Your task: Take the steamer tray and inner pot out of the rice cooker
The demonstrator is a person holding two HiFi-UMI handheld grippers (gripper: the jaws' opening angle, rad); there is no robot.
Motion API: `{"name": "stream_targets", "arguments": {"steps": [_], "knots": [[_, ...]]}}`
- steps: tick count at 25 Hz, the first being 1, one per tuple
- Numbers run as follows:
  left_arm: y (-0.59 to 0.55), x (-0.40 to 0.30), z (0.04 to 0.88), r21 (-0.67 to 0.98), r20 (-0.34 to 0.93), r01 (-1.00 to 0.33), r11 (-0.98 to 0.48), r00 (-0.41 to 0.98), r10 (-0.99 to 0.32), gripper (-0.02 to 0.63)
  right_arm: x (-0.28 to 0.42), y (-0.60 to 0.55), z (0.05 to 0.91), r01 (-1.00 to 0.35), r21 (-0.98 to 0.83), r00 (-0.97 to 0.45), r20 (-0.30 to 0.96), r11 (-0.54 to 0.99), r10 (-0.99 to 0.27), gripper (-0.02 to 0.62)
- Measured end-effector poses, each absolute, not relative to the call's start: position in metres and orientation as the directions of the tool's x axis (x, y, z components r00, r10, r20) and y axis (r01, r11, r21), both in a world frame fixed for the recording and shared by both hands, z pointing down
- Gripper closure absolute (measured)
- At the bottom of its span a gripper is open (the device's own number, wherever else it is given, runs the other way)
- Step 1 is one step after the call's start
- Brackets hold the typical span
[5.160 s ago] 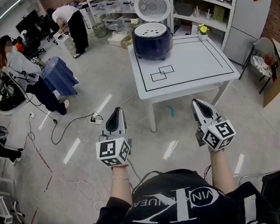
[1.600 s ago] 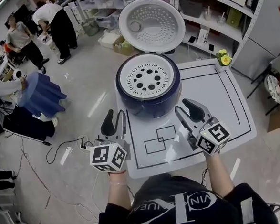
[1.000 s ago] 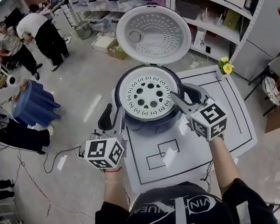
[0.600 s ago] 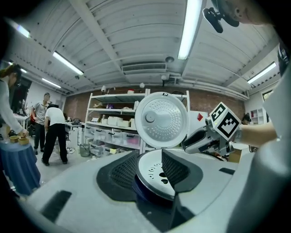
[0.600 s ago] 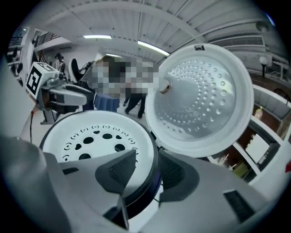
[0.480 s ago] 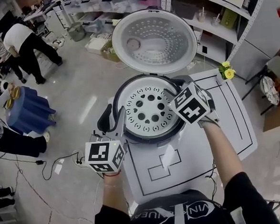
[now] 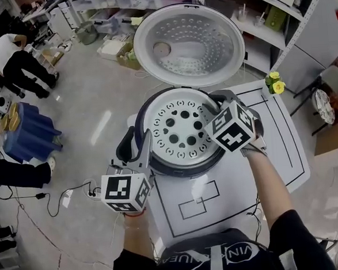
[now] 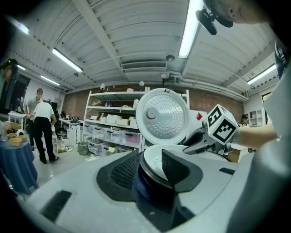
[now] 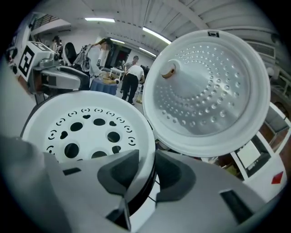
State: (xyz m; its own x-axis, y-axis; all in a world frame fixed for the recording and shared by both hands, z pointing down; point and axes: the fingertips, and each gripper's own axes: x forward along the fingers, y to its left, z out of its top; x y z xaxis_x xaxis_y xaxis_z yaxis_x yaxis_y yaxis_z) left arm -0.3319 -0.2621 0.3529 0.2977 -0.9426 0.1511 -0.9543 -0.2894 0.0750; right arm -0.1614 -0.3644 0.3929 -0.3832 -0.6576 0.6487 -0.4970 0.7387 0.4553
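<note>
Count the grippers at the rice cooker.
2. Left gripper straddles the rice cooker's left edge; right gripper has the steamer tray's right rim between its closing jaws.

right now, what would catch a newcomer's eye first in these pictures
The navy rice cooker on the white table stands out, its dimpled lid wide open above a white steamer tray full of holes. The left gripper has open jaws around the cooker's left rim; the right gripper is closing its jaws with the tray's right edge between them.
</note>
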Motion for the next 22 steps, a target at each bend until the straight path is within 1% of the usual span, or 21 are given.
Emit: {"name": "stream_targets", "arguments": {"steps": [1,3,7,11,15,20,22], "knots": [[-0.261,-0.334,0.354,0.081,0.151,-0.955,-0.287,0.296,-0.943,0.454,-0.162,-0.364,0.389,-0.497,0.47,-0.386,0.633,0.729,-0.671,0.49],[-0.262,-0.335,0.353,0.105,0.148,-0.952,-0.288,0.301,-0.942,0.454,-0.163,-0.365,0.379,-0.488,0.507,-0.389,0.602,0.71,-0.697,0.492],[-0.264,-0.329,0.349,0.157,0.145,-0.931,-0.33,0.352,-0.925,0.439,-0.165,-0.364,0.36,-0.501,0.53,-0.427,0.537,0.685,-0.728,0.503],[-0.26,-0.327,0.352,0.145,0.136,-0.918,-0.37,0.389,-0.911,0.431,-0.167,-0.353,0.346,-0.541,0.559,-0.455,0.433,0.628,-0.778,0.509],[-0.257,-0.314,0.351,0.144,0.15,-0.896,-0.419,0.439,-0.886,0.432,-0.16,-0.344,0.329,-0.601,0.536,-0.493,0.335,0.593,-0.803,0.517],[-0.252,-0.313,0.35,0.116,0.177,-0.902,-0.416,0.431,-0.885,0.434,-0.158,-0.329,0.309,-0.668,0.482,-0.538,0.213,0.567,-0.816,0.528],[-0.25,-0.311,0.349,0.104,0.184,-0.908,-0.407,0.42,-0.889,0.463,-0.157,-0.323,0.303,-0.683,0.463,-0.55,0.182,0.565,-0.815,0.53]]}}
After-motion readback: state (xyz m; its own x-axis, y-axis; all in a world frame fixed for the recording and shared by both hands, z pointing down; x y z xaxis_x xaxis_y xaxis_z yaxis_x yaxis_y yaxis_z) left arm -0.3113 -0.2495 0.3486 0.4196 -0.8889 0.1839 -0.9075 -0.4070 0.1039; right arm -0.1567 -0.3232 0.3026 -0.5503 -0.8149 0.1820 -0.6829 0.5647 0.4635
